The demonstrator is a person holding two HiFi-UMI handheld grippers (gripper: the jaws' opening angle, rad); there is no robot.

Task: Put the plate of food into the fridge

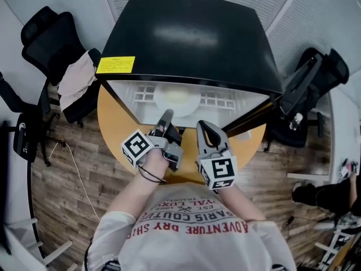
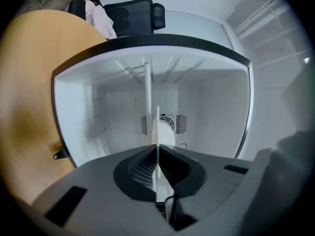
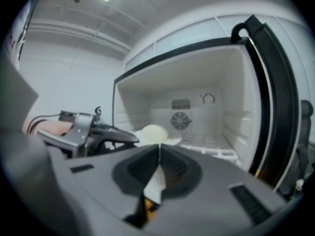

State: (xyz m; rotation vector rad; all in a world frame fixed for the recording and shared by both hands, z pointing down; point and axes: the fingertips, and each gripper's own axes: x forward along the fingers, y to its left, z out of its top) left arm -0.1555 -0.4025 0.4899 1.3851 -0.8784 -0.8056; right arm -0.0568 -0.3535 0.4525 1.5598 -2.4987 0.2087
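Left gripper (image 2: 157, 149) was clamped on the single plate (image 1: 190, 102) by its rim; right gripper (image 3: 158, 150) was pressed together, empty. One mound of food (image 1: 176, 96) was carried by the plate inside the one open fridge (image 1: 192, 38).

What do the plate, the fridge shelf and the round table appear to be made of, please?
plate: probably glazed ceramic or melamine; it is plain white with a thin, smooth rim.
fridge shelf: likely white-coated wire; it is an open grid of thin bars.
round table: wood or wood-look laminate, hard to say which; the top is warm yellow-brown, smooth and fairly matte.
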